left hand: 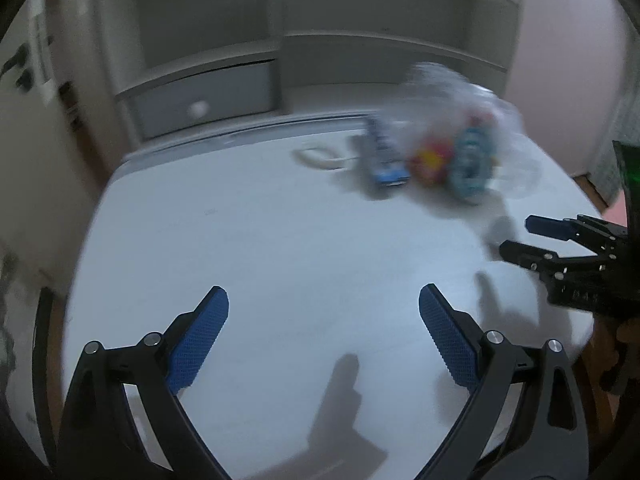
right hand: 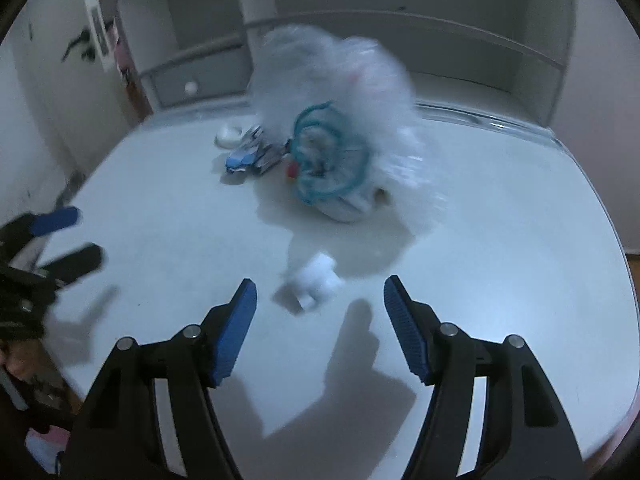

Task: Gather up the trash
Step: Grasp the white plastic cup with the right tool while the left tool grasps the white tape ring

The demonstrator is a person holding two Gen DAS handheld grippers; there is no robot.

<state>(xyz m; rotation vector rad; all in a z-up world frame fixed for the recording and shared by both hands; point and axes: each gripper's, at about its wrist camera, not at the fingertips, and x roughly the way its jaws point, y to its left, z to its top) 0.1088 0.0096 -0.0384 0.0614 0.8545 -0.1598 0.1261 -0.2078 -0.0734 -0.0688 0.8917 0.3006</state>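
Trash mostly gathered, by the look of it: clear plastic bag (right hand: pixel 340 92) sits toward the tabletop's far edge w/ colourful wrappers inside, incl. a teal-printed one (right hand: pixel 328 160). Left out, as far as I can judge: blue-white wrapper (right hand: pixel 250 154) and a small white item (right hand: pixel 229 135) just beside the bag's left side, plus a crumpled white wad (right hand: pixel 316 280) nearer the front edge, right ahead of the right gripper (right hand: pixel 320 300). Right gripper's jaws stand apart, nothing between the pads. Left gripper (left hand: pixel 324 320) spread wide, also empty, over bare table (left hand: pixel 240 240). Surface is white, smooth, round-cornered. Behind it, a grey-white shelf unit (left hand: pixel 280 40) w/ a knobbed drawer (left hand: pixel 200 96); pale walls. Both views motion-blurred.
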